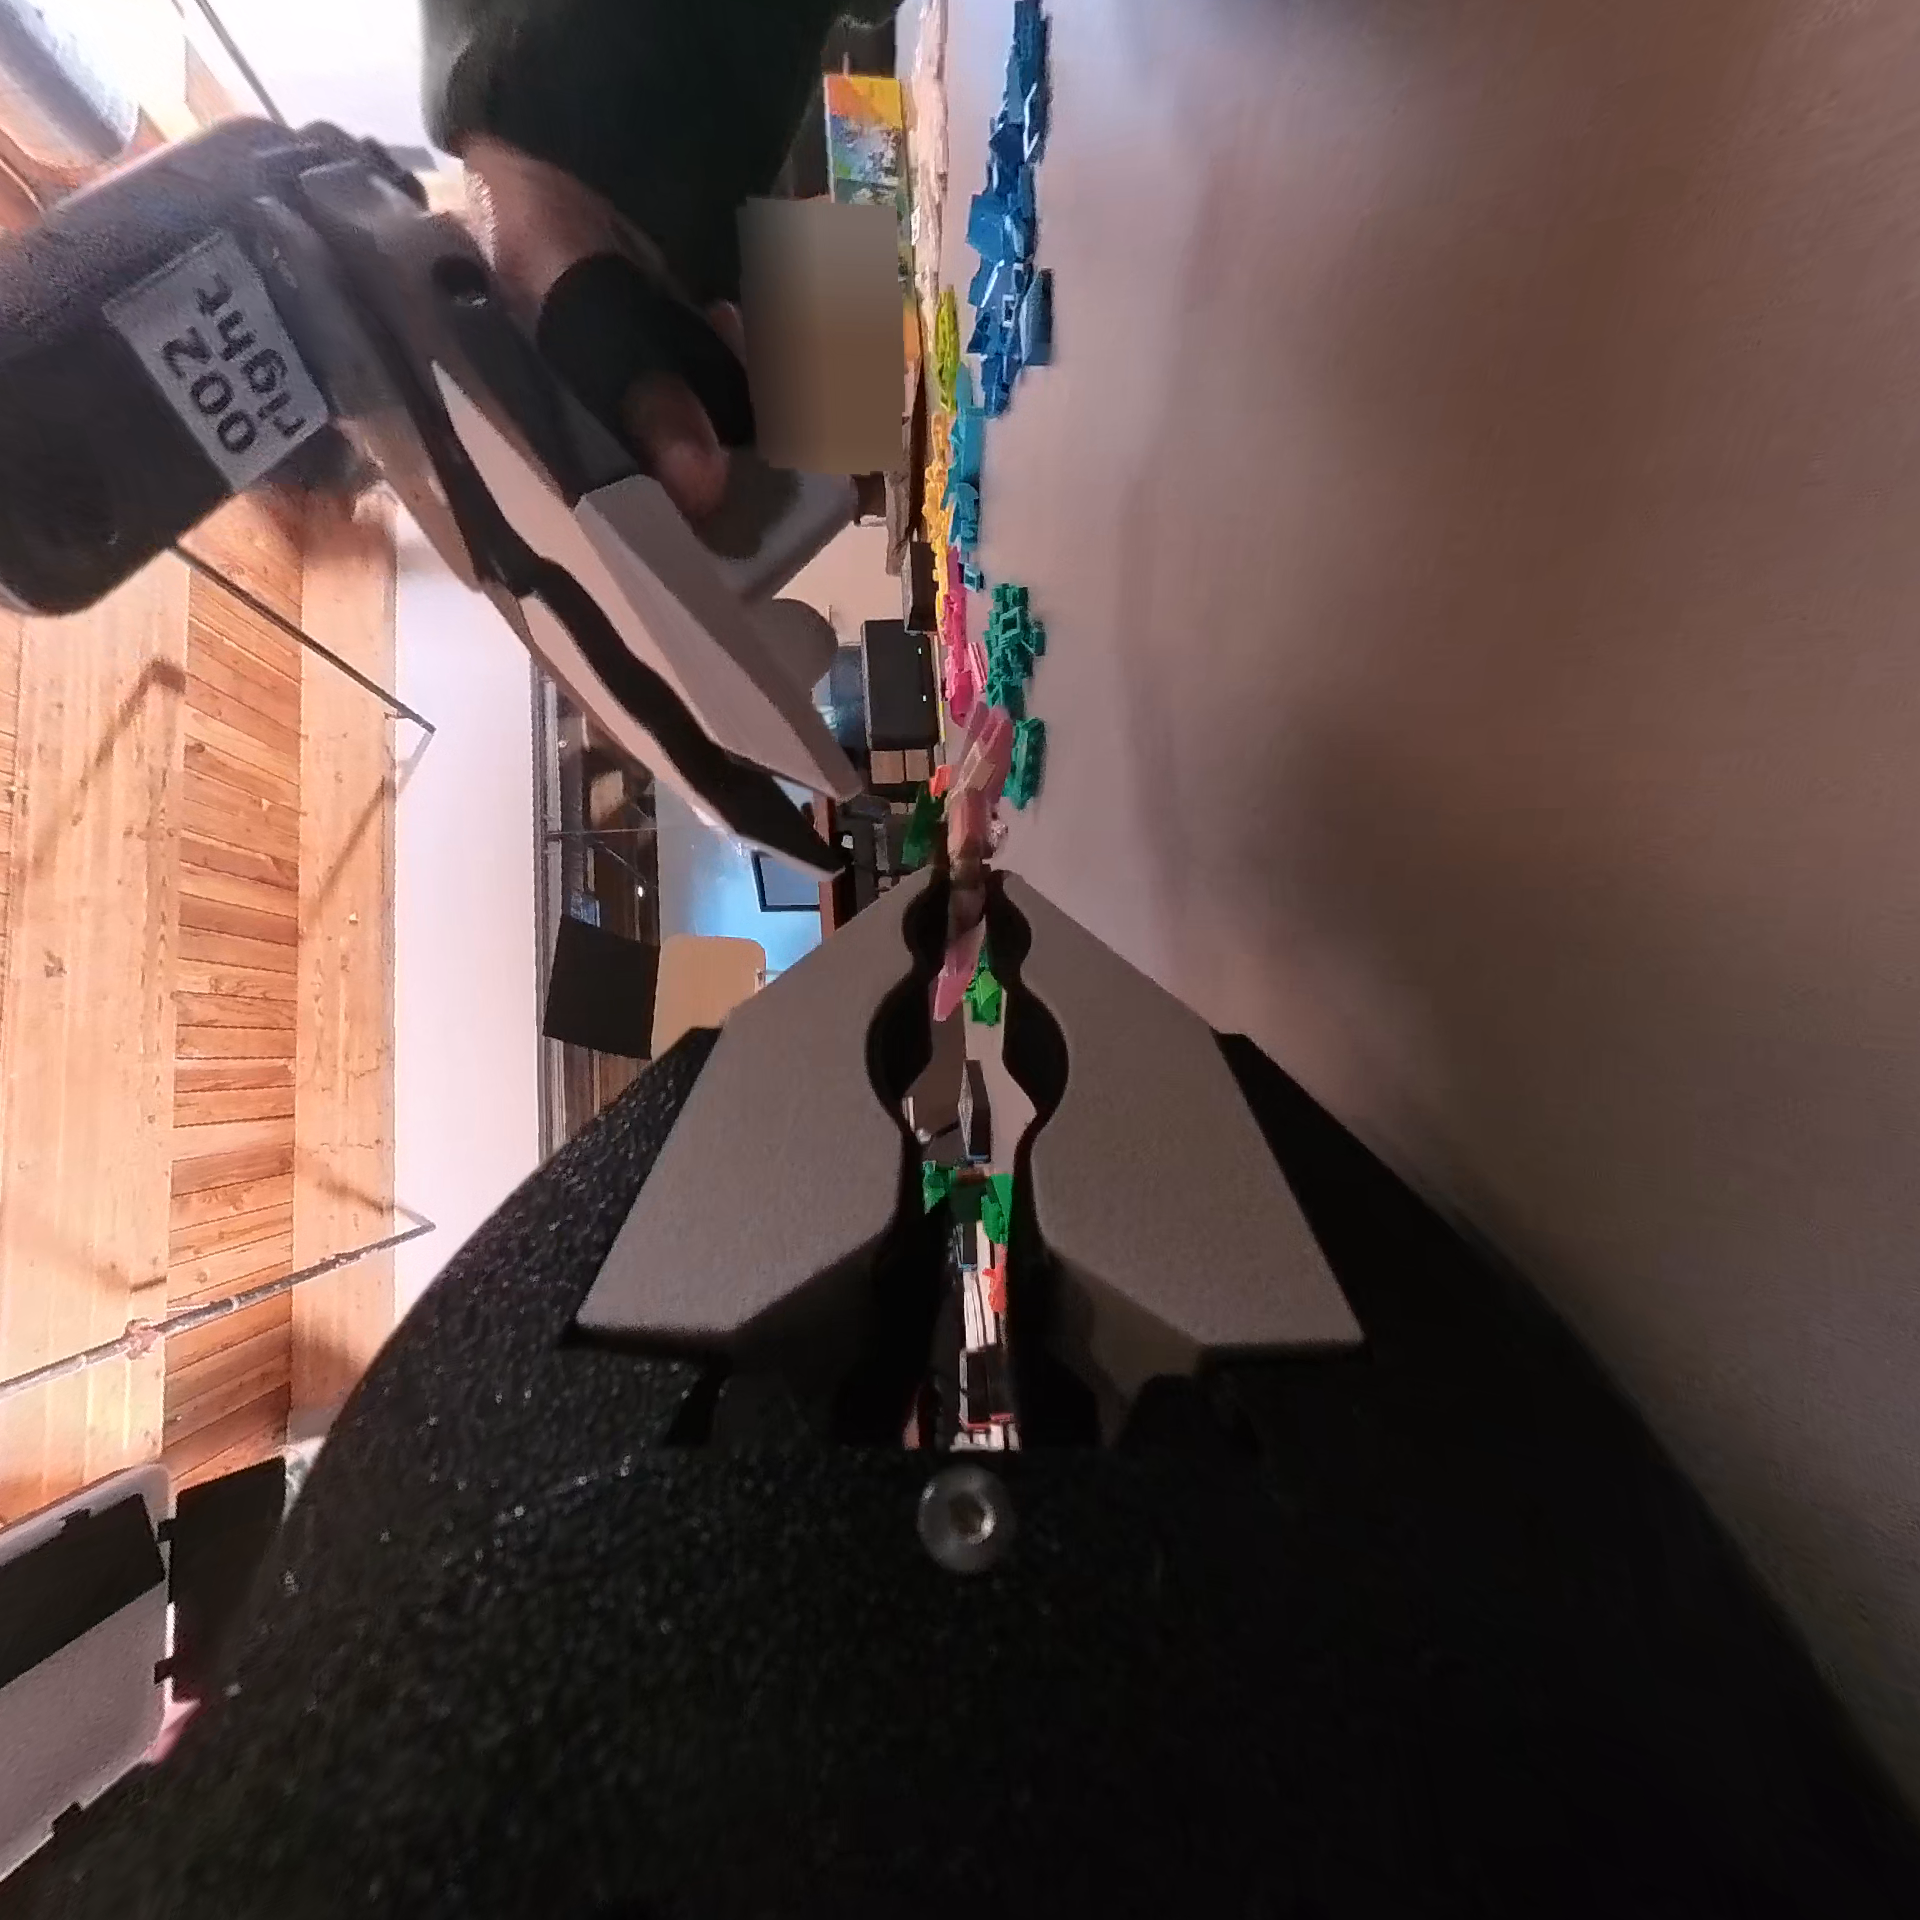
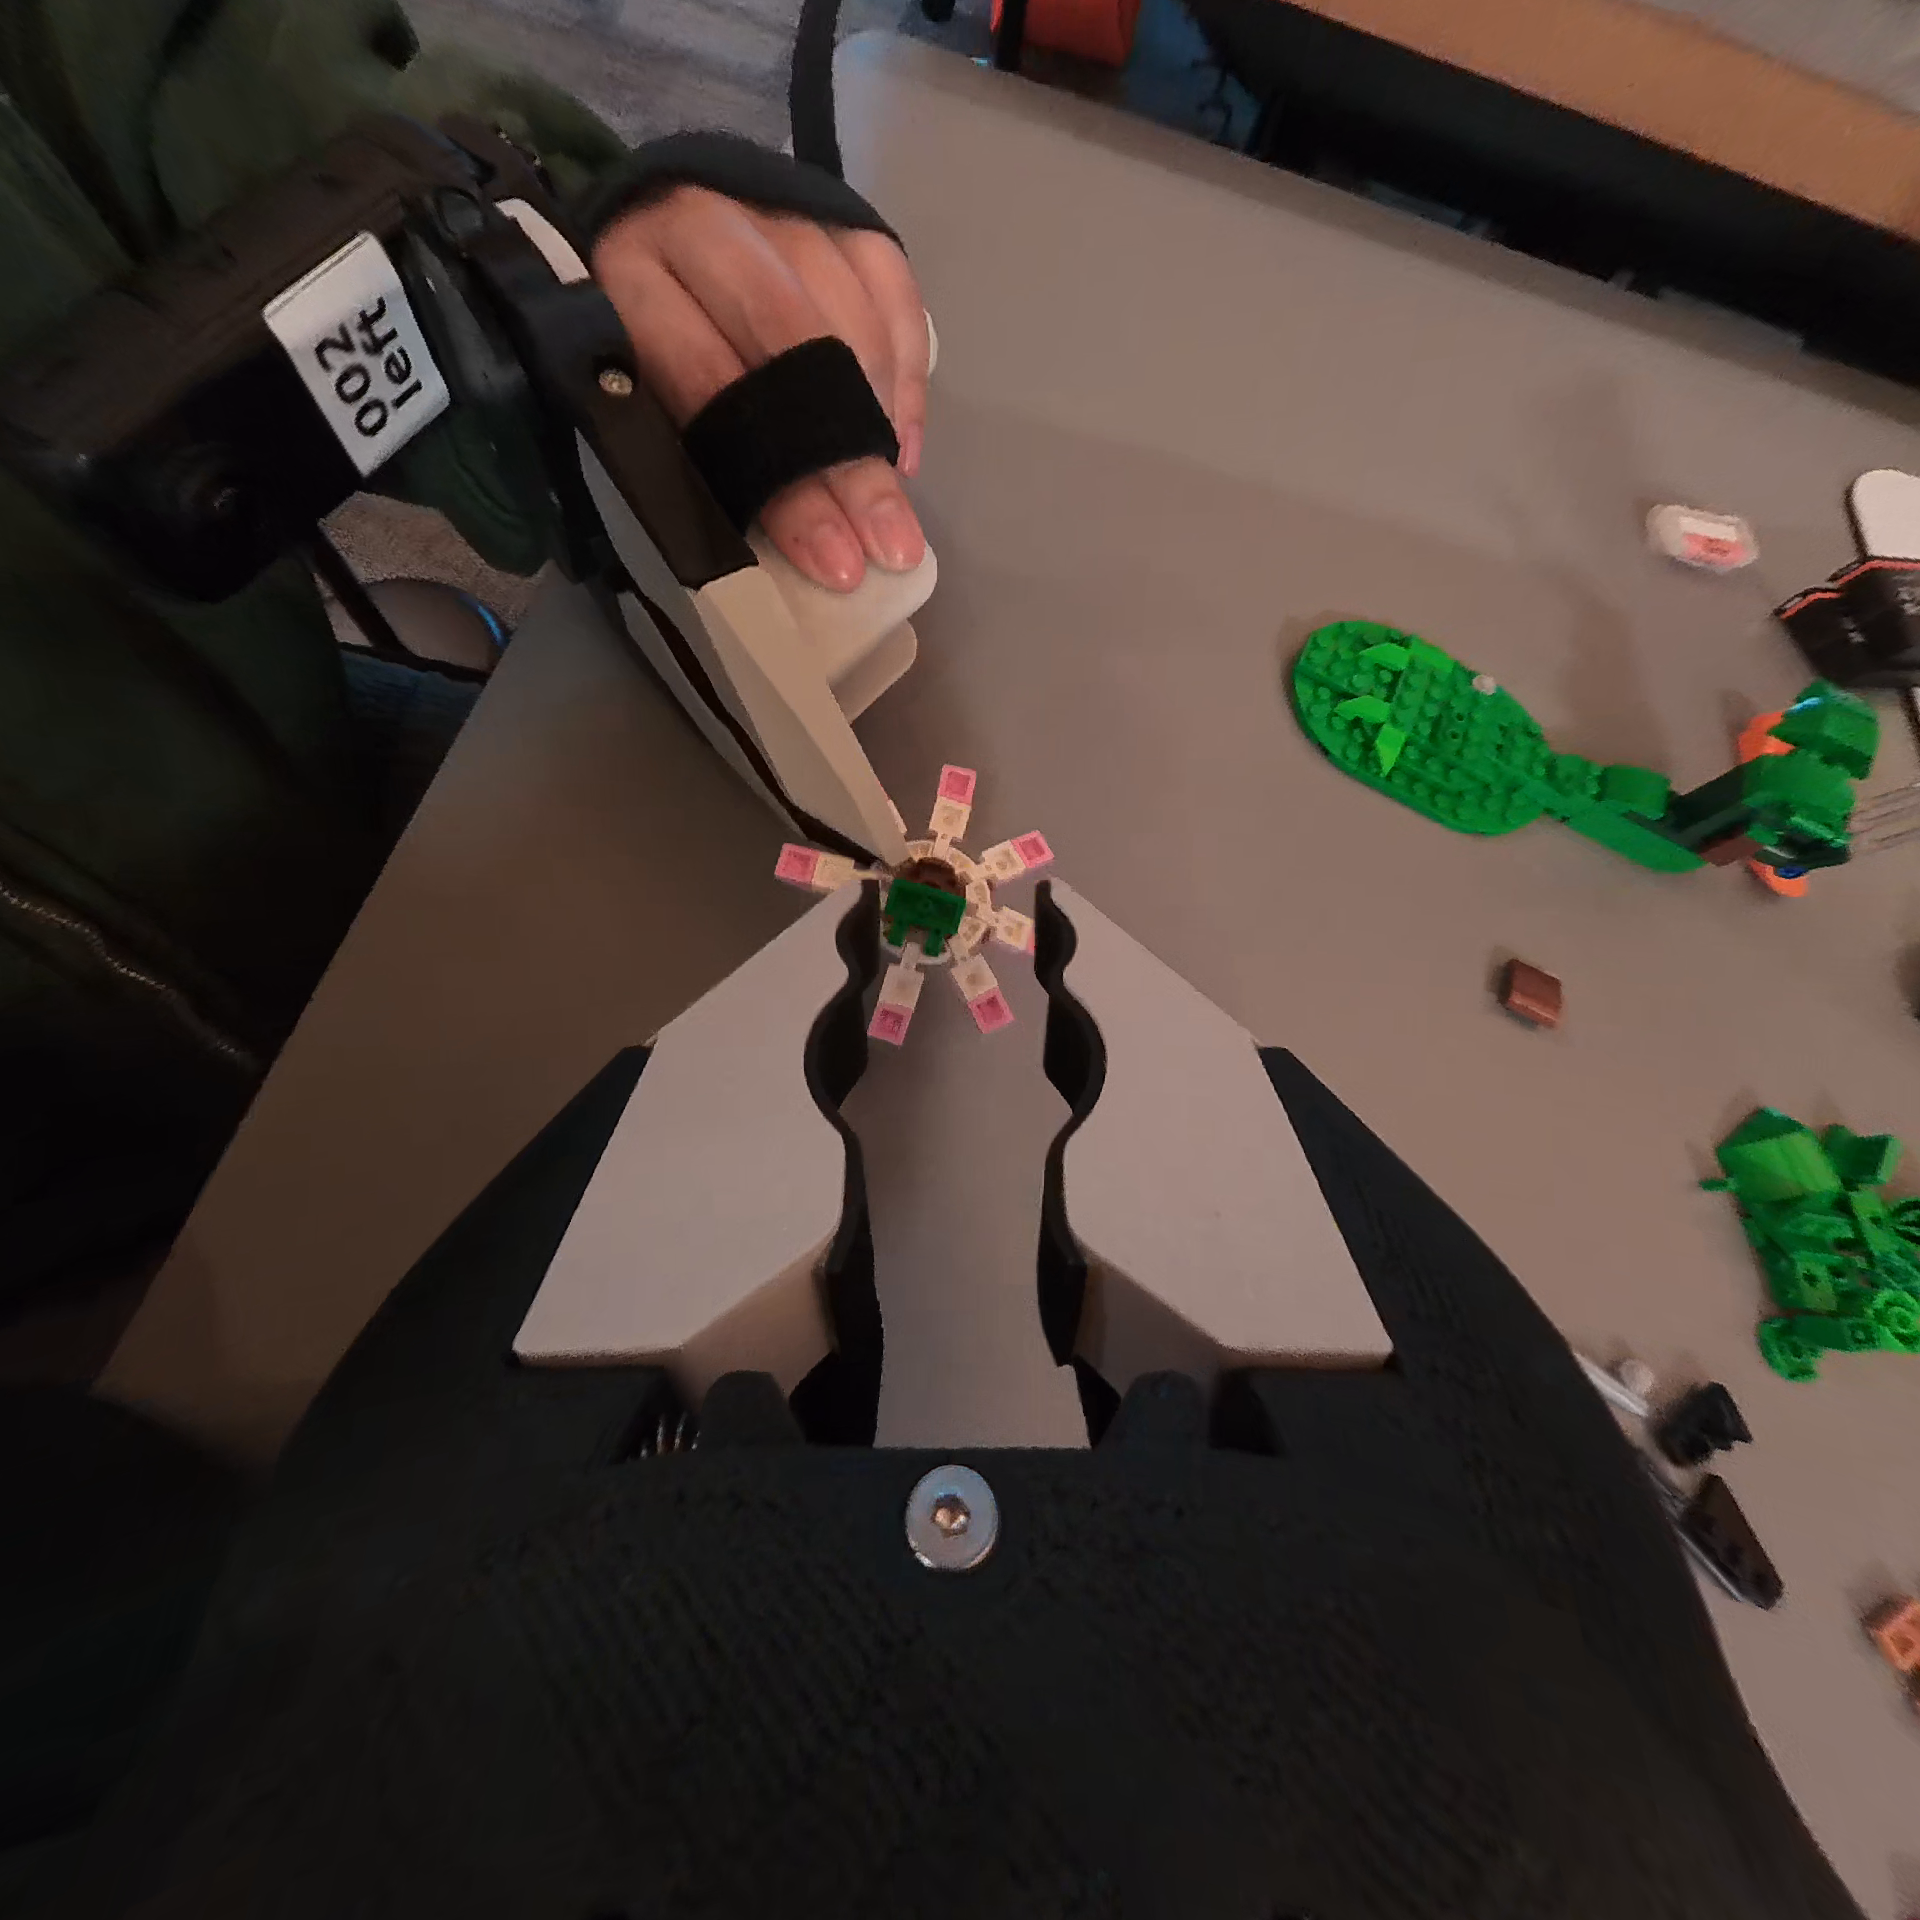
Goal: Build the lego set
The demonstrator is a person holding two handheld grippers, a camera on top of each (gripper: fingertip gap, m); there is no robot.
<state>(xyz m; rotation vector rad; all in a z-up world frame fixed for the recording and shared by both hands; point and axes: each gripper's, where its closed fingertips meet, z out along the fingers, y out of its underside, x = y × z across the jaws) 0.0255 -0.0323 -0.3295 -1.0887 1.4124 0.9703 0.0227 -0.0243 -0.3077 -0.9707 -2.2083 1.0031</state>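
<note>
A small flower (image 2: pixel 995 860) with white petals tipped in pink, a brown core and a green piece (image 2: pixel 920 912) on its middle is held above the grey table (image 2: pixel 1247 436). My left gripper (image 1: pixel 966 885) is shut on the flower (image 1: pixel 961 971); in the right wrist view it (image 2: pixel 883 847) reaches in from the upper left. My right gripper (image 2: pixel 951 899) is open, with the flower's centre between its fingertips and its left fingertip (image 2: pixel 854 914) close to the green piece. In the left wrist view the right gripper (image 1: pixel 821 852) comes in from the upper left.
A green oval plate build with a stem (image 2: pixel 1455 727) lies on the table to the right, with a green brick pile (image 2: pixel 1829 1236) and a brown piece (image 2: pixel 1530 992) nearer. Sorted blue (image 1: pixel 1008 270), teal (image 1: pixel 1013 644), pink (image 1: pixel 971 665) and yellow (image 1: pixel 940 488) bricks line the table's far side. The tips of both grippers are at nearly the same place.
</note>
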